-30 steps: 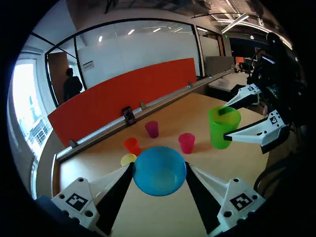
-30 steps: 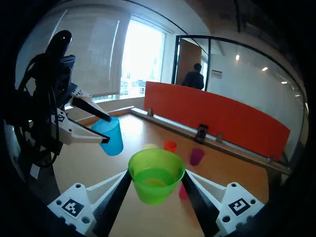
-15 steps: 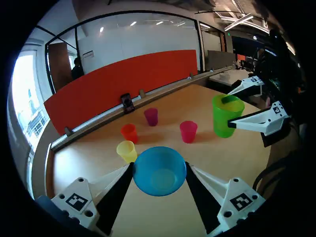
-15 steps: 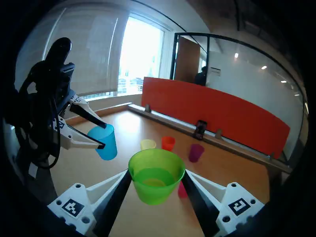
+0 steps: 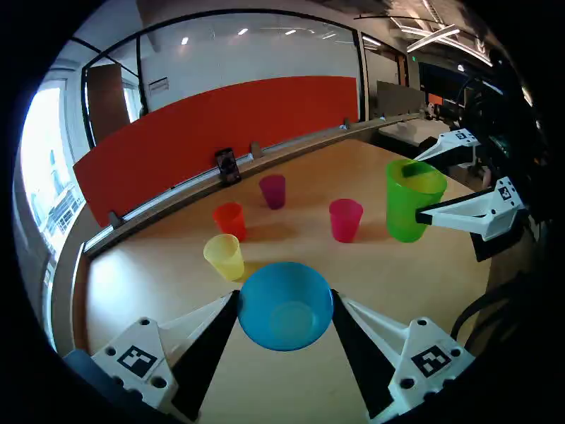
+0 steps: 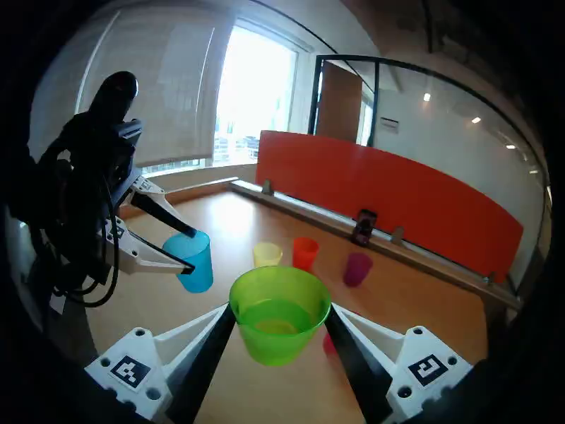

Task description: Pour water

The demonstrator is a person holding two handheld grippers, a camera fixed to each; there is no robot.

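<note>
left gripper [image 5: 284,297] clamps blue cup [image 5: 285,318] | right gripper [image 6: 280,309] clamps green cup [image 6: 280,339] (part full)

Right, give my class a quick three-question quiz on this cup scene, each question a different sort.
1. True or false: the left tongs grip the blue cup.
2. How many small cups stand free on the table? A two, B four, C six.
3. Fill the gap: the right tongs hold the ___ cup.
Key: 1 true. 2 B: yellow cup, orange cup, purple cup, pink cup. 3 green cup.
</note>
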